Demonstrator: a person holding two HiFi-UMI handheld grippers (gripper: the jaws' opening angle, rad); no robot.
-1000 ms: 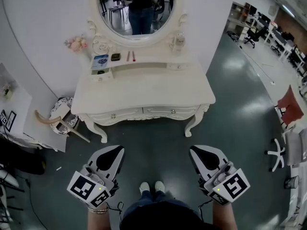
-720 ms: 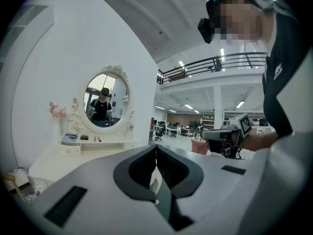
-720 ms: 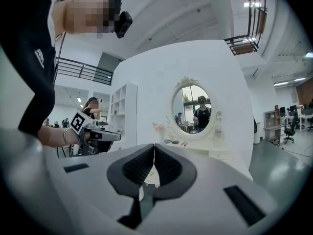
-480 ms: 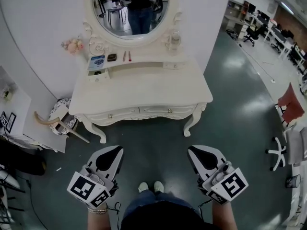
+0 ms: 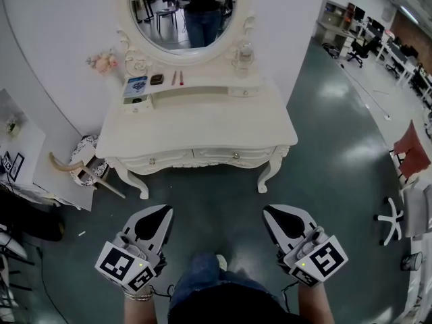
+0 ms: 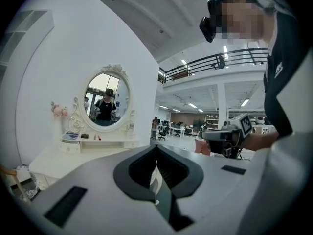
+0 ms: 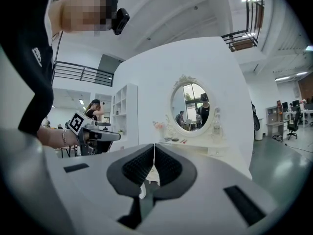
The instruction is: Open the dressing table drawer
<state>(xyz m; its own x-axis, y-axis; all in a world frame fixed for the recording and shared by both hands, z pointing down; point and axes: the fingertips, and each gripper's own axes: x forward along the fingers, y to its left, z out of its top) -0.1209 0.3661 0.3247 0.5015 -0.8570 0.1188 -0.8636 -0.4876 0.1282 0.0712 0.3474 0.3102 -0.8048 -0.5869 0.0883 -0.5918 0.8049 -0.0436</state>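
The left hand-held gripper (image 5: 157, 213) and the right hand-held gripper (image 5: 277, 213) were both pressed together, holding nothing. The left drawer (image 5: 165, 160) and right drawer (image 5: 233, 156) in the table (image 5: 202, 121) front lay straight ahead, well apart from them.

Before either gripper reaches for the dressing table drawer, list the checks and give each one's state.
1. Left drawer and right drawer fully shut: ok.
2. Knobs in sight: ok.
3. Left gripper open for a knob: not ok, shut and empty.
4. Right gripper open for a knob: not ok, shut and empty.
5. Grippers close to the dressing table: not ok, bare floor lies between.
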